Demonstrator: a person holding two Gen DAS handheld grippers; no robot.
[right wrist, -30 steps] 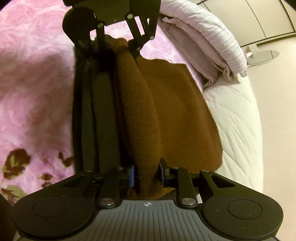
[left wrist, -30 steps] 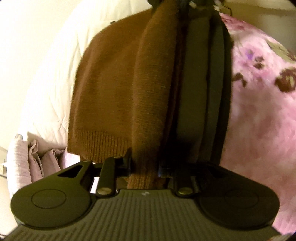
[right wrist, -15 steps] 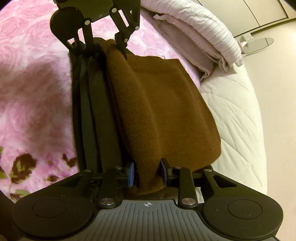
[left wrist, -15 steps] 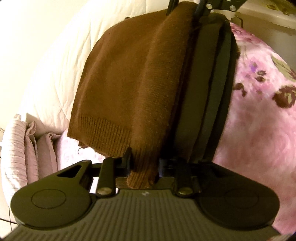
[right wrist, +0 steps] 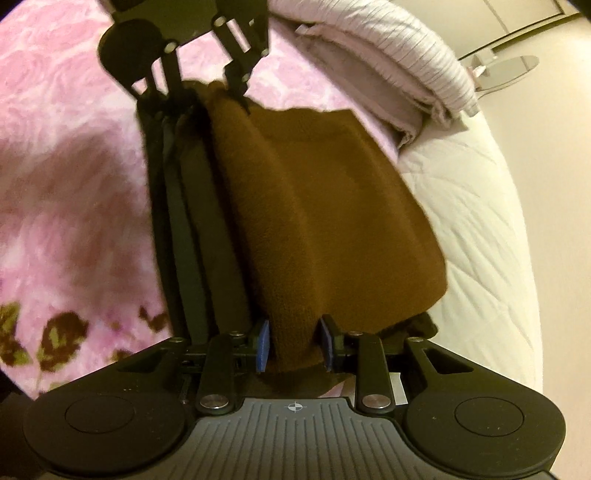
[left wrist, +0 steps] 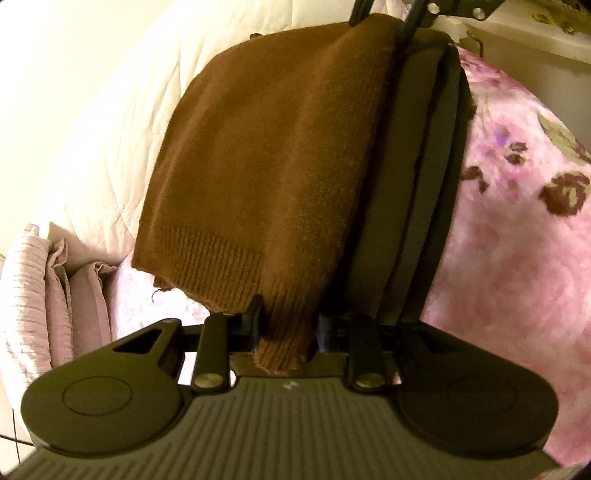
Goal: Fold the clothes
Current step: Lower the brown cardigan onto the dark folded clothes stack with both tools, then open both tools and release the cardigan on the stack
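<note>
A brown knit sweater [left wrist: 277, 166] hangs stretched between my two grippers above the bed, with darker folds [left wrist: 417, 184] drooping beside it. My left gripper [left wrist: 286, 325] has its pads on the ribbed hem; its jaws are opening slightly with the hem still pinched between them. My right gripper [right wrist: 293, 343] is shut on the opposite edge of the sweater [right wrist: 325, 221], blue pads pressing the knit. Each gripper shows at the top of the other's view: the right gripper [left wrist: 384, 22] and the left gripper [right wrist: 208, 90].
Below lies a pink floral blanket [left wrist: 517, 258] [right wrist: 55, 147]. A white quilted cover [left wrist: 110, 129] [right wrist: 480, 221] borders it. Striped lilac bedding [left wrist: 22, 295] [right wrist: 388, 55] is stacked at the bed's end. A round stand base [right wrist: 509, 70] sits on the floor.
The grippers have drawn apart and rolled a little. The brown cloth between them has gone from a narrow bunched ridge to a broad sheet draped toward the white quilt.
</note>
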